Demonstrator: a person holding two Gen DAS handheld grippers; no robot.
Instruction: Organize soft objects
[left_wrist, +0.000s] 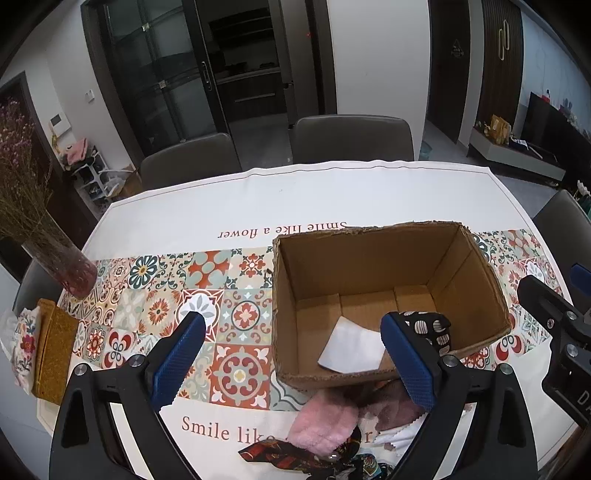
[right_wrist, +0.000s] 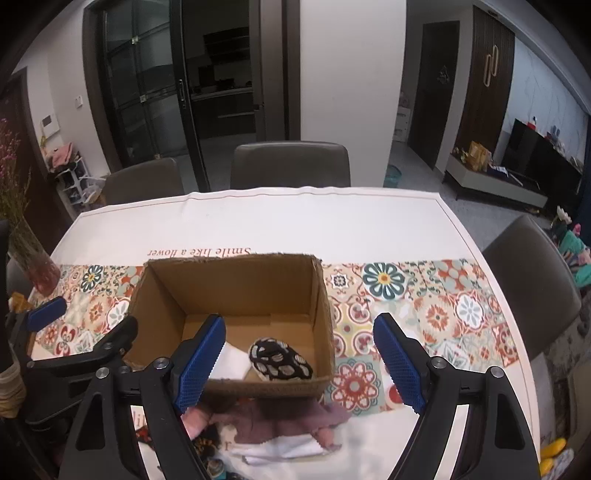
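Observation:
An open cardboard box (left_wrist: 369, 230) (right_wrist: 229, 258) stands on the patterned tablecloth. Inside it lie a black-and-white patterned fabric piece (left_wrist: 430, 325) (right_wrist: 280, 360) and a white cloth (left_wrist: 351, 345) (right_wrist: 232, 360). In front of the box is a heap of soft things: a pink fluffy cloth (left_wrist: 325, 421), a mauve cloth (right_wrist: 280, 417), a white cloth (right_wrist: 280, 448) and a dark patterned scarf (left_wrist: 295, 452). My left gripper (left_wrist: 291, 328) hangs open above the box's near left corner, nothing between its pads. My right gripper (right_wrist: 301, 325) is open over the box's near right side, also holding nothing.
A glass vase of dried flowers (left_wrist: 70, 269) and a mustard pouch (left_wrist: 55, 350) sit at the table's left end. Grey chairs (left_wrist: 351, 138) line the far side, and another chair (right_wrist: 532, 280) stands at the right end.

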